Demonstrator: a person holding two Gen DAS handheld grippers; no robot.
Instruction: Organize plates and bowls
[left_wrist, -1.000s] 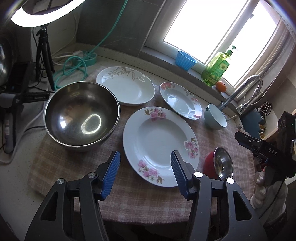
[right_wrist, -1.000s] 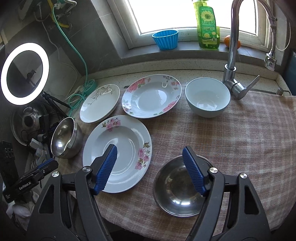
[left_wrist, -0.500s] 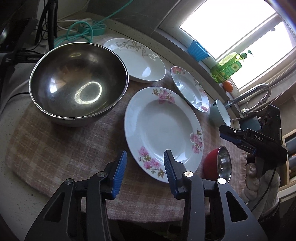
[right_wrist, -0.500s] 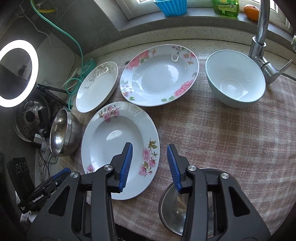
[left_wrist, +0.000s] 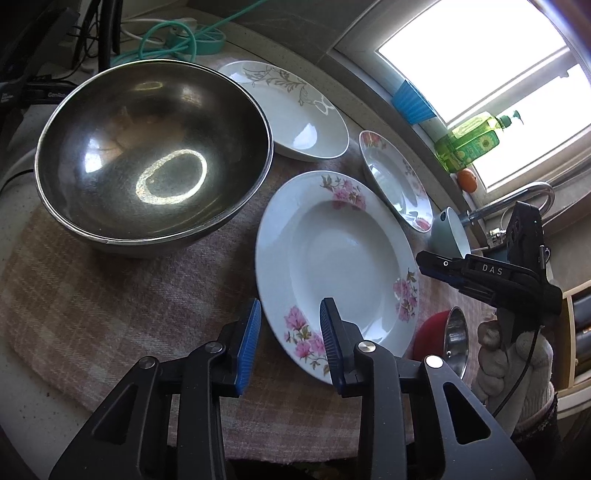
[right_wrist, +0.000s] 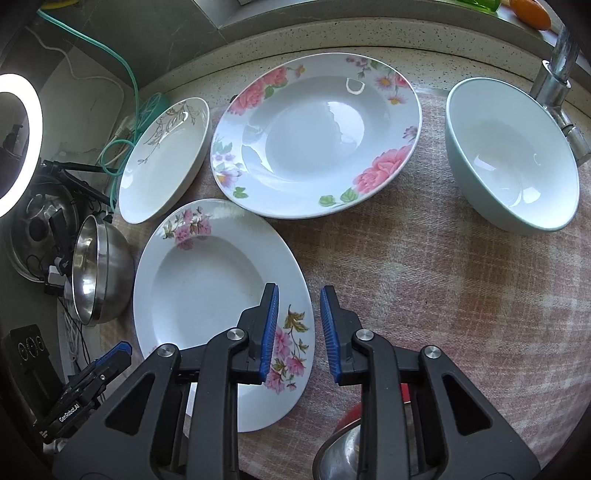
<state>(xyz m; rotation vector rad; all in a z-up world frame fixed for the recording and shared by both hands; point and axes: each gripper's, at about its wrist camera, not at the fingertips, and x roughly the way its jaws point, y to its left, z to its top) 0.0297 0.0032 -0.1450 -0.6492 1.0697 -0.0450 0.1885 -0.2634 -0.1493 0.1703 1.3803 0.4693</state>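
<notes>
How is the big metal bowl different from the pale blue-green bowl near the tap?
The large steel bowl is shiny bare metal, while the pale ceramic bowl is glazed, white inside and light blue-green outside. The steel bowl stands at the cloth's left end beside the leaf-patterned plate; the ceramic one stands at the right end by the faucet. Both are upright and empty.

**Bright window over a speckled counter**

Daylight pours through a white-framed window (left_wrist: 491, 70), its sill (left_wrist: 406, 122) holding a blue ribbed cup (left_wrist: 412, 101), a green soap bottle (left_wrist: 469, 142) and an orange (left_wrist: 466, 180). A chrome tap (right_wrist: 557, 70) rises by the speckled stone counter (right_wrist: 332, 37), which carries a pink checked cloth (right_wrist: 443, 277). A ring light (right_wrist: 22, 140) glows at the left (beside a teal cable (right_wrist: 125, 74)) against grey wall tiles (right_wrist: 140, 22).
</notes>
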